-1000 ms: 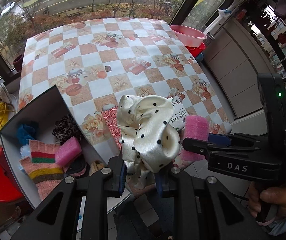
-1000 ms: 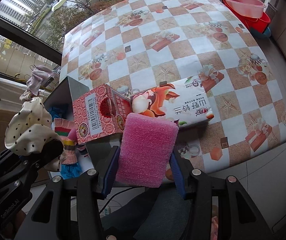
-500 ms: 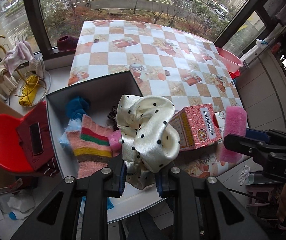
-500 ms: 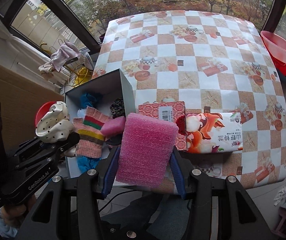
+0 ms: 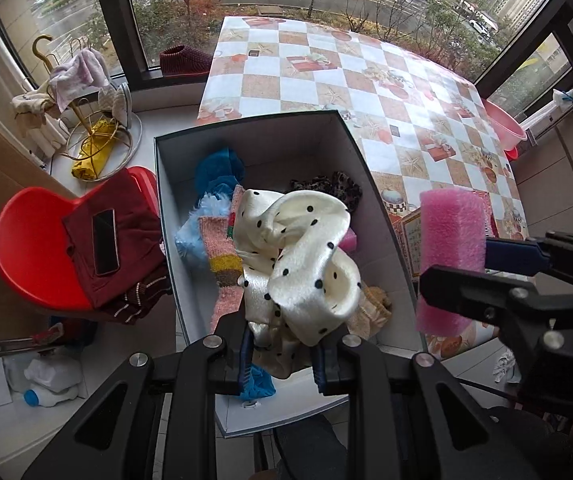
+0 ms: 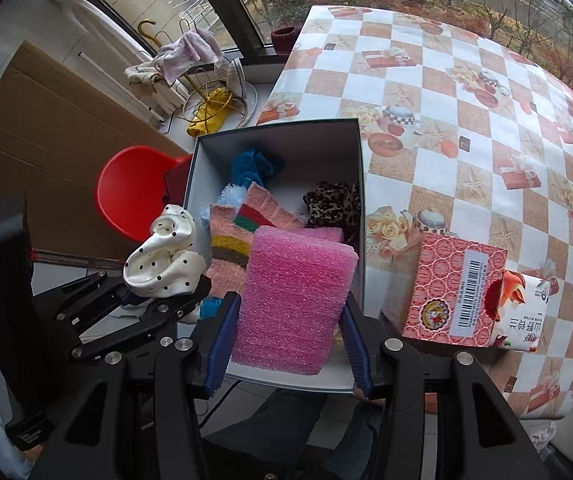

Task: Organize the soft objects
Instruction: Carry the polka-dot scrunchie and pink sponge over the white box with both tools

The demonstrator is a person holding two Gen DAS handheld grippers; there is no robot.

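My left gripper (image 5: 282,354) is shut on a cream scrunchie with black dots (image 5: 302,256), held above the open grey box (image 5: 254,128). My right gripper (image 6: 286,340) is shut on a pink foam block (image 6: 294,296), which hangs over the box's near right corner. Inside the box (image 6: 278,136) lie a striped pink sock (image 6: 246,236), blue fluffy pieces (image 6: 252,166) and a leopard-print scrunchie (image 6: 332,206). In the left wrist view the foam block (image 5: 450,256) and right gripper (image 5: 452,268) are at the right; in the right wrist view the dotted scrunchie (image 6: 164,258) and left gripper (image 6: 166,302) are at the left.
A red patterned carton (image 6: 450,284) and a tissue pack (image 6: 524,316) lie on the checked tablecloth (image 6: 446,100) right of the box. A red chair (image 5: 34,248) with dark red cloth and a phone (image 5: 104,242) stands left. A pink basin (image 5: 502,126) sits at the far right.
Both grippers have swung left from over the table to over the box, rolling as they went. Each kept its grip, the left on the scrunchie and the right on the foam.
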